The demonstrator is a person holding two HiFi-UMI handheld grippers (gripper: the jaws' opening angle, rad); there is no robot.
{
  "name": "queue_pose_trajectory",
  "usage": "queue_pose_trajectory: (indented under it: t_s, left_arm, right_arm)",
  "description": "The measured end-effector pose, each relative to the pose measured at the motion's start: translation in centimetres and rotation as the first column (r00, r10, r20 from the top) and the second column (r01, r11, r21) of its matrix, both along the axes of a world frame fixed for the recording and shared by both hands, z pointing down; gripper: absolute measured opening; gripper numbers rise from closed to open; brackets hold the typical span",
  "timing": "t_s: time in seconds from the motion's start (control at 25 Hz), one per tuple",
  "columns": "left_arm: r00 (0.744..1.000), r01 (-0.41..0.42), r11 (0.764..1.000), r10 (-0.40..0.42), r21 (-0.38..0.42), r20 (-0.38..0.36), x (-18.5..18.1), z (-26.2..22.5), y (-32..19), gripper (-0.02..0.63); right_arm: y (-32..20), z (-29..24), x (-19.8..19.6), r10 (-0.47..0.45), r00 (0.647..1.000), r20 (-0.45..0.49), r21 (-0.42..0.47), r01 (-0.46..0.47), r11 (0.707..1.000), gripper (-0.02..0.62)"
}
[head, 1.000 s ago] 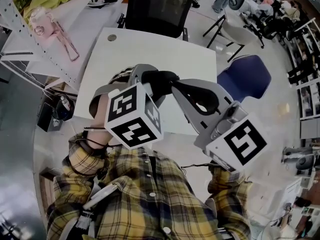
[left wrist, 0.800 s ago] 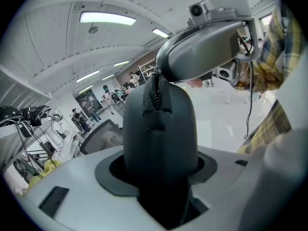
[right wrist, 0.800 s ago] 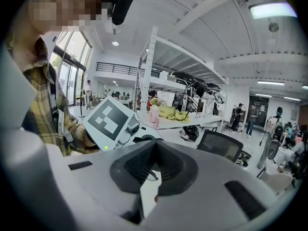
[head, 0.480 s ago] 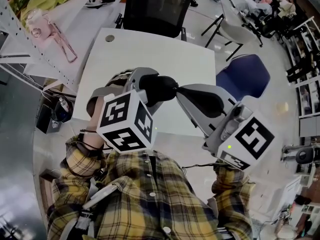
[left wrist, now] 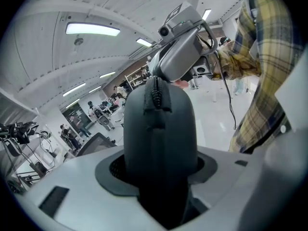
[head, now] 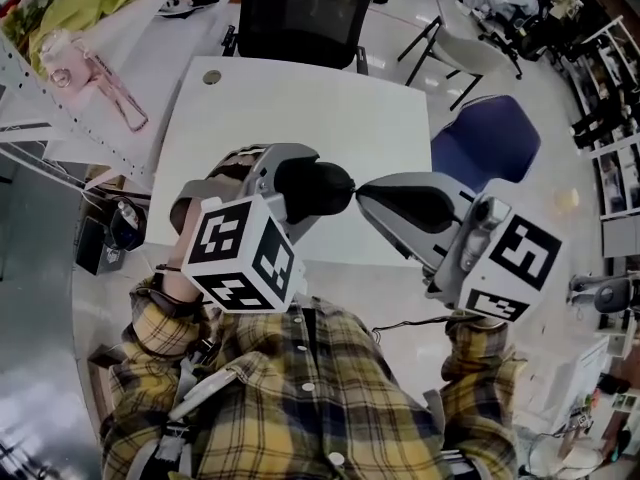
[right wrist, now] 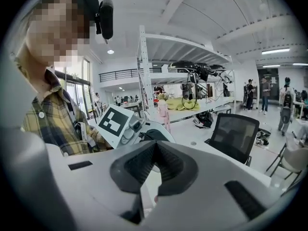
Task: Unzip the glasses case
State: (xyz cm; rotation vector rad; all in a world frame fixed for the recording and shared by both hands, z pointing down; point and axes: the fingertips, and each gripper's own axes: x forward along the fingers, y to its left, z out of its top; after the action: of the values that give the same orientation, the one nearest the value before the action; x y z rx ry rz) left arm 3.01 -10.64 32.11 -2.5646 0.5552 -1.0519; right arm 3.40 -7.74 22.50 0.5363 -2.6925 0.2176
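My left gripper (head: 292, 190) is shut on a black glasses case (head: 325, 183) and holds it in the air above the white table's near edge. In the left gripper view the case (left wrist: 161, 129) stands between the jaws with its zipper (left wrist: 156, 93) running up the middle. My right gripper (head: 362, 194) is shut, its tips against the free end of the case. There a small reddish tab, the zipper pull (left wrist: 180, 83), shows at the right gripper's tips. In the right gripper view the pads (right wrist: 144, 165) meet, and the pull is hidden between them.
A white table (head: 300, 98) lies below the grippers. A black office chair (head: 300, 13) stands at its far side and a blue chair (head: 490, 148) to the right. A metal shelf rack (head: 70, 88) with a pink bottle is on the left. My plaid shirt fills the bottom.
Both grippers have rolled: the left marker cube has swung down and left, the right one out to the right. The case has turned with them, and the tips stay at its end.
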Motion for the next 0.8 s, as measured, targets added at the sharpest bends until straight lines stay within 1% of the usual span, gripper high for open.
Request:
queue_pose_trajectory:
  t_s: [0.16, 0.32, 0.52, 0.8]
  left_arm:
    - [0.999, -0.041, 0.999, 0.041, -0.003, 0.003, 0.4, 0.3, 0.5, 0.247]
    - [0.997, -0.068, 0.998, 0.067, -0.010, -0.023, 0.6, 0.2, 0.7, 0.247]
    - [0.990, -0.108, 0.994, 0.106, -0.022, -0.089, 0.9, -0.4, 1.3, 0.247]
    - [0.967, -0.171, 0.984, 0.159, -0.044, -0.201, 1.3, -1.8, 2.6, 0.247]
  right_arm:
    - [0.4, 0.4, 0.4, -0.024, 1.000, -0.003, -0.042, 0.024, 0.999, -0.002]
    - [0.0, 0.8, 0.9, -0.030, 1.000, -0.001, -0.077, 0.030, 0.997, -0.002]
    - [-0.1, 1.1, 1.3, -0.040, 0.999, 0.007, -0.100, 0.040, 0.994, -0.002]
    - [0.6, 0.5, 1.2, -0.074, 0.996, 0.054, -0.123, 0.080, 0.989, -0.002]
